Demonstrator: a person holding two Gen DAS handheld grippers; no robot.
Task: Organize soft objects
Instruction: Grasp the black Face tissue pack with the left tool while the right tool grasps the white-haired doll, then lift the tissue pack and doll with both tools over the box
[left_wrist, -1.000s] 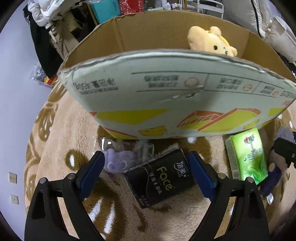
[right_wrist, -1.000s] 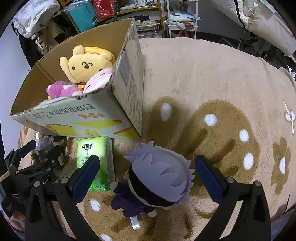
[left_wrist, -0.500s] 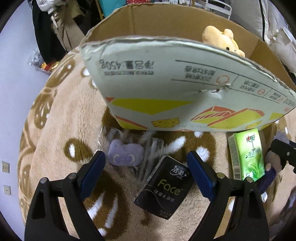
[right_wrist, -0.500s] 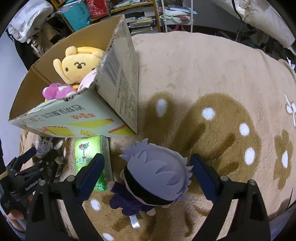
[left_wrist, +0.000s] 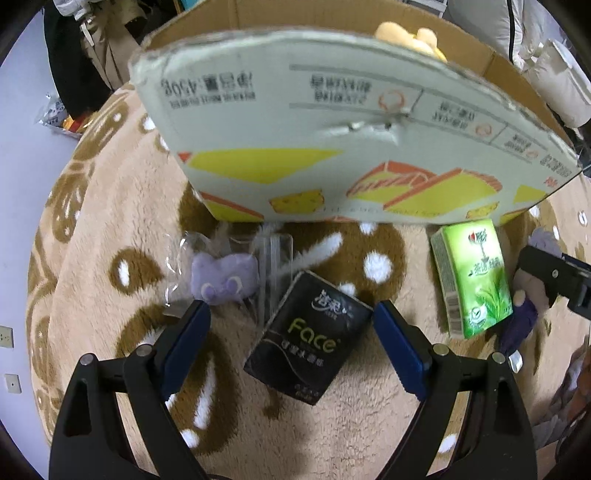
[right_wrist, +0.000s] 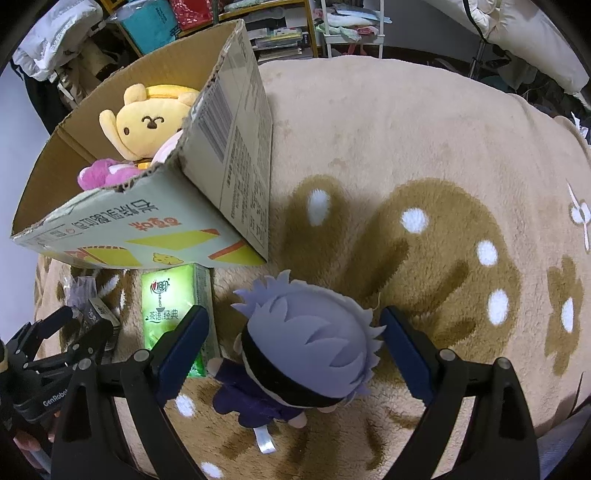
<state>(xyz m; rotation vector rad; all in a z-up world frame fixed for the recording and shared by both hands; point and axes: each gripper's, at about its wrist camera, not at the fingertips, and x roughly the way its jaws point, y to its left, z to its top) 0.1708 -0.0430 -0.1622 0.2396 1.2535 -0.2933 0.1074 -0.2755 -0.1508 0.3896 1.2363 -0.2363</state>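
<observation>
A black tissue pack (left_wrist: 310, 343) lies on the beige rug (left_wrist: 110, 229), between the fingers of my left gripper (left_wrist: 291, 314), which is open and clear of it. Left of it is a small purple plush in a clear bag (left_wrist: 225, 280); to the right lies a green tissue pack (left_wrist: 476, 277). My right gripper (right_wrist: 295, 317) is open around the head of a lilac-haired doll (right_wrist: 314, 343), and its pads are not pressing on it. The cardboard box (right_wrist: 229, 155) holds a yellow plush (right_wrist: 151, 122) and a pink plush (right_wrist: 103, 175).
The box's front wall (left_wrist: 295, 147) stands close behind the left gripper. The green tissue pack (right_wrist: 170, 295) lies beside the right gripper's left finger. Shelves and clutter (right_wrist: 280, 33) line the back, with white bedding (right_wrist: 524, 33) at the far right. Open rug (right_wrist: 424, 147) spreads right of the box.
The left gripper has tipped, so the black pack now sits lower between its fingers and the purple plush shows fully. The right gripper's jaws have narrowed slightly around the doll's head.
</observation>
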